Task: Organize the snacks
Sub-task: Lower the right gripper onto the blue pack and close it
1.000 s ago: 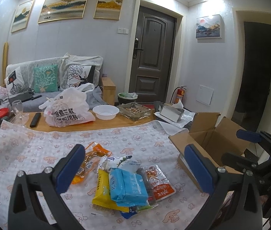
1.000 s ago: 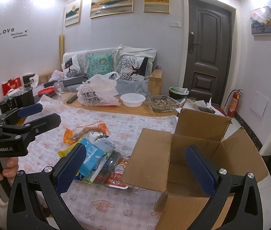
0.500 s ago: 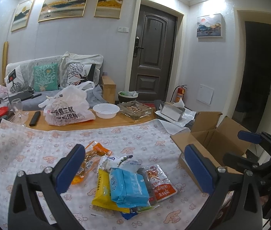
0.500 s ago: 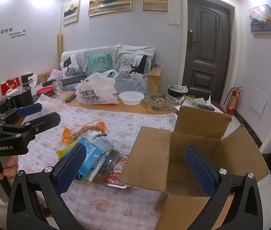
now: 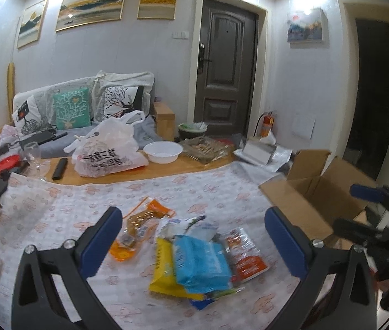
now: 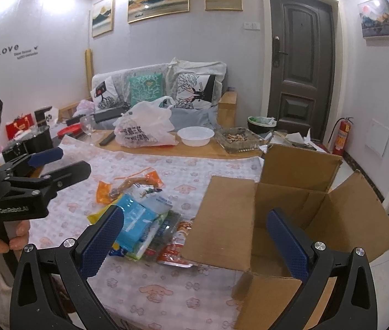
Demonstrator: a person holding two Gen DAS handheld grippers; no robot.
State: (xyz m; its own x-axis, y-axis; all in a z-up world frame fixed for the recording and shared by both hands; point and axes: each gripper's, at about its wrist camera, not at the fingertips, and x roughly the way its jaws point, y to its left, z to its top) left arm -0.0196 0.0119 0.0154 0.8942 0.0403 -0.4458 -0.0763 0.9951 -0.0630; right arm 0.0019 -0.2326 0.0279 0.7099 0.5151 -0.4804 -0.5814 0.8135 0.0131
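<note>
Looking out from the left wrist, we see our left claw [image 5: 191, 236] spread wide with nothing in it. It hangs over the snack pile [image 5: 191, 250], we think to get ready to pick one. The blue pack [image 5: 200, 261] lies right between the two fingers, on top of the yellow pack [image 5: 164, 272]. The orange bag [image 5: 139, 228] lies just ahead of the left finger, and a red and white pack [image 5: 246, 258] lies by the right finger. All rest on the bench [image 5: 56, 220] with its bunny cloth. The cardboard box [image 5: 312, 200] stands off to the right of the claw, flaps up, next to the pile. From here we cannot see inside it.

From the right wrist, our right claw [image 6: 194, 236] is wide open too and holds nothing. It hangs at the near edge of the cardboard box [image 6: 290, 209], its right finger in front of the opening and its left finger in front of the blue pack [image 6: 136, 220]. What we can see of the inside of the box looks bare. The left claw [image 6: 65, 162] shows off to the left, well apart. Far ahead on the bench are a white bag [image 6: 144, 129], a white bowl [image 6: 195, 136] that looks empty, and a glass tray [image 6: 238, 139] with small brown bits in it.
</note>
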